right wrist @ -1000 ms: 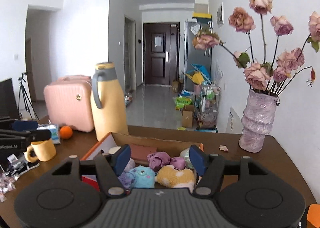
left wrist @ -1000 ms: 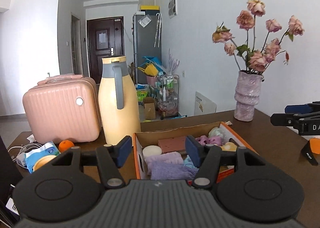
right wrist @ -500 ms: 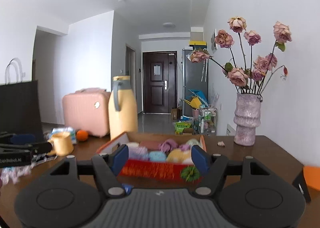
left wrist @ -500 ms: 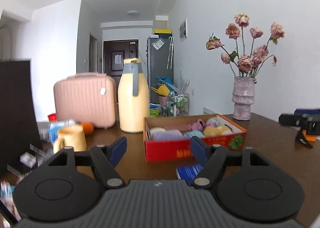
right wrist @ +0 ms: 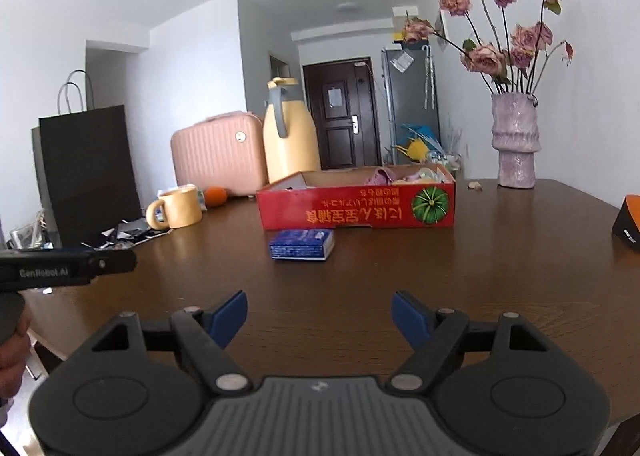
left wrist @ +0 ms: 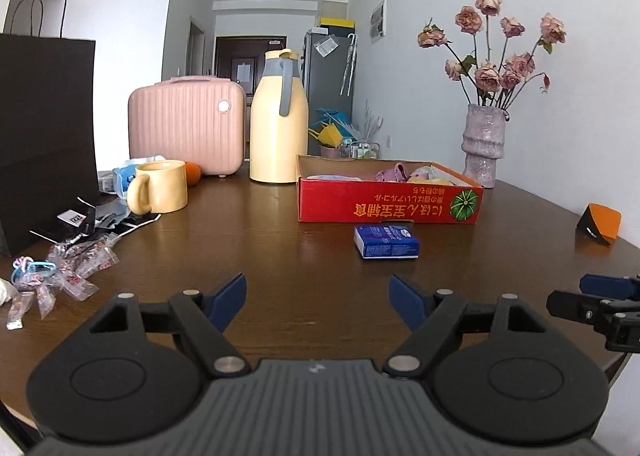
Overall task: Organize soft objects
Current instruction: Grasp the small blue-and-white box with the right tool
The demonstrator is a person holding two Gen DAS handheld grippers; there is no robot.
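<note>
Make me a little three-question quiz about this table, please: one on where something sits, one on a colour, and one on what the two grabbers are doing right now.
1. Where does the small blue packet lie?
A. inside the red box
B. on the table in front of the red box
C. under the mug

2. What colour is the mug?
A. yellow
B. green
C. white

3. How are the two grippers?
A. both clamped on soft toys
B. one holds the vase
C. both open and holding nothing

Answers:
1 B: the packet rests on the bare table, just on the near side of the red box.
2 A: the mug beside the pink case is pale yellow.
3 C: the left gripper and the right gripper each show spread fingers with only tabletop between them.
</note>
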